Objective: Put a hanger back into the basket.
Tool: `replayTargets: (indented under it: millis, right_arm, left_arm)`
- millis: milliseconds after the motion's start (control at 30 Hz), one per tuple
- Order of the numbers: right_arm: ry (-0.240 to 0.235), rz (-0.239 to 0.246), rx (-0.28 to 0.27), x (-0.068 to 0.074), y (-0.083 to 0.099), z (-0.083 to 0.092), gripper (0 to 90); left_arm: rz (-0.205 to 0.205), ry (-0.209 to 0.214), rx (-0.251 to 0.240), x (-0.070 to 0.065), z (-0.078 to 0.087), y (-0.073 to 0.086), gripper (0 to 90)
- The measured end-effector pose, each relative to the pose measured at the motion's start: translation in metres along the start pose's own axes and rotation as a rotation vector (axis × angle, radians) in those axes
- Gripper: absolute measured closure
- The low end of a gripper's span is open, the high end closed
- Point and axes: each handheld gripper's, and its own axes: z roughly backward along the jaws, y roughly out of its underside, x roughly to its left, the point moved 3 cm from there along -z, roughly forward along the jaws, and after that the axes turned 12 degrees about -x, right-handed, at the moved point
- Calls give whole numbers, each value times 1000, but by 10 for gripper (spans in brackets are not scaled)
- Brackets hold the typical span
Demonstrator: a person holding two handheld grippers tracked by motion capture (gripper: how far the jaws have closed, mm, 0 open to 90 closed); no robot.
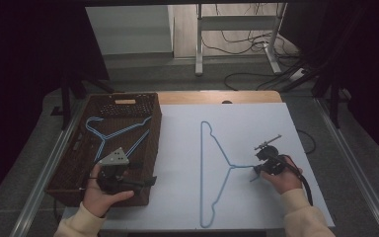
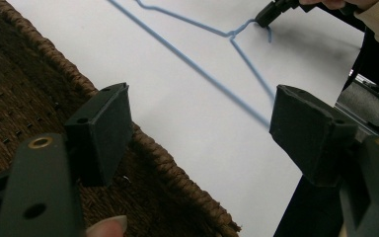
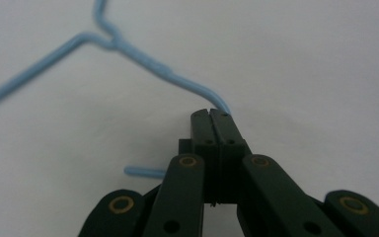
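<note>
A: Right gripper view, quick: right gripper (image 3: 211,114) is pinched tight on the hook of the blue hanger (image 3: 143,57), wire running up and left from the tips, hook end poking out at lower left.

B: And from the high view?

A: Hanger (image 1: 212,168) lies flat on the white desk (image 1: 177,158), hook toward the right gripper (image 1: 256,170), triangle toward the basket (image 1: 150,148).

B: Left one?

A: Left gripper (image 2: 200,131) has jaws wide apart, nothing between them, sits over the basket's edge (image 2: 177,177). A second blue hanger (image 1: 109,132) lies inside the basket.
</note>
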Motion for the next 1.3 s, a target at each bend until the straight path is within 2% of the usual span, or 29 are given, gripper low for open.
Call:
replayTargets:
  millis: [67,367,467,567,600,733,833,1000,1300]
  right_arm:
    - [-1,-23,-10,-6,-1,-1,900]
    - [44,-11,-27,-8,-4,-2,899]
    - [-6,10,-56,8,-9,2,900]
    - [-81,48,-82,37,-16,7,900]
    - [-116,68,-83,51,-17,8,900]
    - [-199,135,-55,89,-15,5,900]
    - [-240,157,-26,107,-10,1,900]
    - [-254,182,35,122,5,-4,900]
    - [-238,179,50,121,13,0,900]
  left_arm:
    - [0,0,-2,0,0,0,245]
    - [-2,1,-2,-1,1,-1,246]
    - [1,-1,-3,0,1,-1,245]
    - [0,-1,-2,0,1,-1,245]
    - [0,0,-2,-1,0,0,245]
    - [-2,0,-4,-1,1,-1,246]
    - [-2,0,-5,-1,2,-1,245]
    - [0,1,-5,0,1,-1,246]
    - [0,4,-2,-1,0,-1,245]
